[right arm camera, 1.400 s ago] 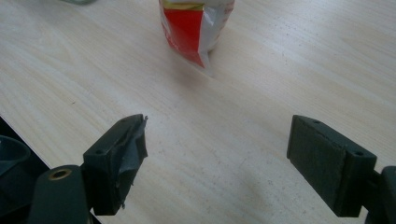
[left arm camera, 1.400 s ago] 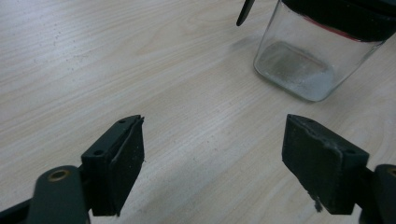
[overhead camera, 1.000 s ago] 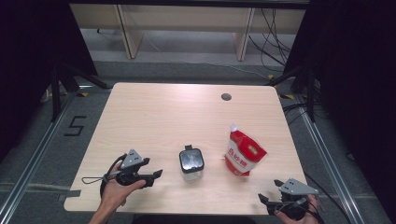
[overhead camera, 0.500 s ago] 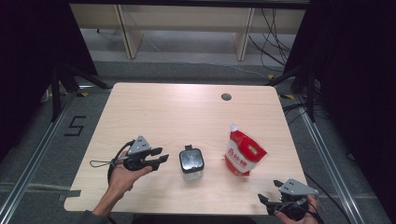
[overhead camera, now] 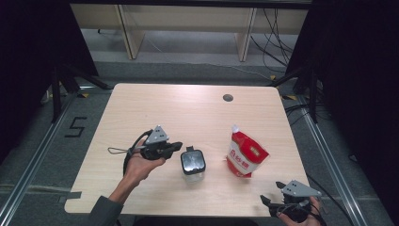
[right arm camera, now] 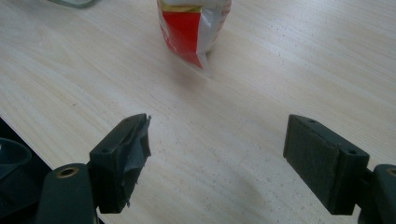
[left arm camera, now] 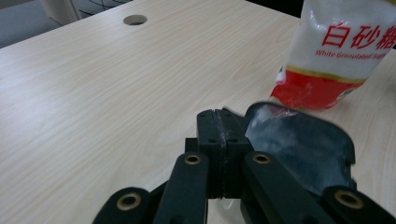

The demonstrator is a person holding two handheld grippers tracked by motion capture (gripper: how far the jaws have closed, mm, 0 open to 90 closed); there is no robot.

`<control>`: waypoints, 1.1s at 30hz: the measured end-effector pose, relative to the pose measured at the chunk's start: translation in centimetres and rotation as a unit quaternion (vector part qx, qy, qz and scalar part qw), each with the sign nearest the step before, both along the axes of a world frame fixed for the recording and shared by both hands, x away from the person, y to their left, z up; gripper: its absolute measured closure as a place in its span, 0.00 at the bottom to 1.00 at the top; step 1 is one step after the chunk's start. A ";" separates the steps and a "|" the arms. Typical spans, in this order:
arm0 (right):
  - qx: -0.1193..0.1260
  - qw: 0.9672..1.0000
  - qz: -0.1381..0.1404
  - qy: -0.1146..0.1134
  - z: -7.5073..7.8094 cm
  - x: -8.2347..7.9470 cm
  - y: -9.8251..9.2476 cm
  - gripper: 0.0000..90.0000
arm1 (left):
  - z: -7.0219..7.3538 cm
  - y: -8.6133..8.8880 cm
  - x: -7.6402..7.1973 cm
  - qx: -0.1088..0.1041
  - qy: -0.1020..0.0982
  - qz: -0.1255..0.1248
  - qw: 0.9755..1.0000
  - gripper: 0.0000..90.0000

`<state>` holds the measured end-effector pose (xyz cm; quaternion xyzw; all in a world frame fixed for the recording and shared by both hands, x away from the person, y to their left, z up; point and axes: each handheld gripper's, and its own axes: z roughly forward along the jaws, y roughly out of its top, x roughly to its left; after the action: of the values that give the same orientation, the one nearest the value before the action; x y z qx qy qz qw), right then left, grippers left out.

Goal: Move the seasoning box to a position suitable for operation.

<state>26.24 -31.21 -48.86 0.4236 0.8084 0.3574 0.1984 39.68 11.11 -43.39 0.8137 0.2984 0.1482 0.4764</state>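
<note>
Two hand-held grippers were seen over a pale wood bench (overhead camera: 141,113). Left gripper (overhead camera: 175,147), held above the bench by the person's left hand (overhead camera: 139,165), was pointed at a small clear jar w/ black lid (overhead camera: 193,162), its tips just beside the lid; its jaws had just been closing and were pressed together w/ nothing between them. The jar stood near the bench's front-centre. A red-and-white sugar pouch (overhead camera: 245,153) stood upright to the jar's right, apart from it. Right gripper (overhead camera: 270,205) was held at the front-right corner, jaws spread wide, nothing between them.
</note>
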 end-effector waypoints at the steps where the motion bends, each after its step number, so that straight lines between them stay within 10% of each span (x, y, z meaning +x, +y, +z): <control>1: -0.006 1.000 0.011 -0.010 0.0 0.2 -0.2 0.26 | 0.1 -0.5 0.3 0.005 0.002 -0.007 1.000 0.99; 15: -0.005 1.000 0.016 -0.006 -0.1 0.2 -0.1 0.26 | -0.2 -4.3 2.7 0.058 0.018 -0.036 0.998 0.99; 33: 0.000 1.000 0.016 0.005 -0.2 0.1 0.2 0.26 | 0.1 -1.1 2.2 0.063 0.054 -0.015 0.996 0.97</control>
<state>26.33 -30.98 -49.05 0.4126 0.8160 0.3586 0.1883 41.85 10.04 -43.29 0.8531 0.3018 0.1149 0.4098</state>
